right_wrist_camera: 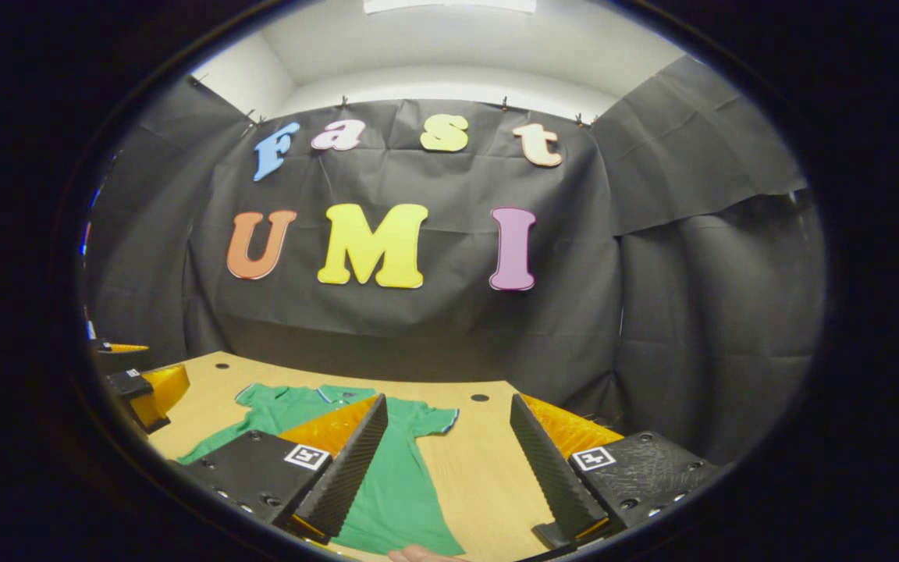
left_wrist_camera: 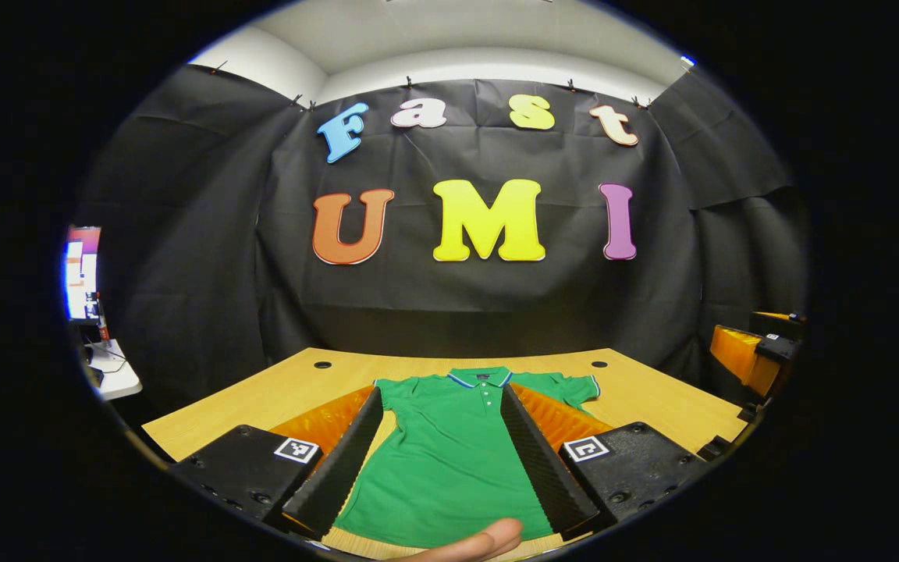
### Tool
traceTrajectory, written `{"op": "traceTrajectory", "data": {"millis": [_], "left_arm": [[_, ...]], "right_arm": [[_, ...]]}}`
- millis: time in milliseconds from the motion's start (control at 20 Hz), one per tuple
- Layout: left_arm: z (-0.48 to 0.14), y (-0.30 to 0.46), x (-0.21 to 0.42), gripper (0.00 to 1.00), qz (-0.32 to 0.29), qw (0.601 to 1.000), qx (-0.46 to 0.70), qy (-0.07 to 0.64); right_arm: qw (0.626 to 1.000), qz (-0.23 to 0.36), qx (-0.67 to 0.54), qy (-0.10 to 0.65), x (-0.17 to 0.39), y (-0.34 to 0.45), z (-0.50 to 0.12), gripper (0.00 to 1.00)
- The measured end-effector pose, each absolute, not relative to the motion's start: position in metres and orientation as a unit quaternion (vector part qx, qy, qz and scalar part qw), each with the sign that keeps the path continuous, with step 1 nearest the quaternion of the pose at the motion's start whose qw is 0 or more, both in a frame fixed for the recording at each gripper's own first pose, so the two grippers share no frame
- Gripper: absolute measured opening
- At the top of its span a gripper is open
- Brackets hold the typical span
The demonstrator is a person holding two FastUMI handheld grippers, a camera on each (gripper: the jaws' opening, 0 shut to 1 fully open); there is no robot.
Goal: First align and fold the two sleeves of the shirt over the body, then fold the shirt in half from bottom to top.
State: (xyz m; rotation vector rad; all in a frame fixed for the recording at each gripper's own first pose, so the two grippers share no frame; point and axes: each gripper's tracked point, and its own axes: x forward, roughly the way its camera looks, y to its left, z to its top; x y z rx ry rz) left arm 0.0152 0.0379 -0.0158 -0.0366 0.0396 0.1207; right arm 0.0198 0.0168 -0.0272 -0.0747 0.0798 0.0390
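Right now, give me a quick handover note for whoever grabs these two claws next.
Left claw: open, holding nothing, above the shirt.
Right claw: open, holding nothing, over the table off the shirt's right sleeve.
Shirt: flat on the table, front up, collar at the far end, both sleeves spread out.
Done: nothing folded.
Left: fold both sleeves over the body, then fold the bottom hem up to the top.
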Motion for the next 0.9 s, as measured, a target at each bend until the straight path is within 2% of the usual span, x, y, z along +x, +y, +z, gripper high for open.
{"op": "traceTrajectory", "data": {"millis": [300, 500, 800, 850, 900], "left_arm": [[-0.015, 0.046, 0.02, 0.98, 0.072, 0.997, -0.024, 0.011], [-0.03, 0.043, 0.035, 0.98, 0.075, 0.997, -0.031, 0.014], [-0.063, 0.037, 0.059, 0.98, 0.083, 0.996, -0.014, 0.035], [-0.069, 0.036, 0.062, 0.98, 0.083, 0.996, -0.021, 0.04], [-0.072, 0.035, 0.065, 0.98, 0.085, 0.995, -0.026, 0.043]], "right_arm": [[0.996, 0.025, -0.045, 0.068, 0.06, 0.021, -0.044, 0.96], [0.994, 0.033, -0.059, 0.08, 0.114, 0.024, -0.06, 0.97], [0.978, 0.047, -0.077, 0.191, 0.227, 0.031, -0.127, 0.95], [0.973, 0.045, -0.076, 0.215, 0.243, 0.029, -0.141, 0.97], [0.968, 0.04, -0.067, 0.238, 0.26, 0.024, -0.159, 0.94]]}}
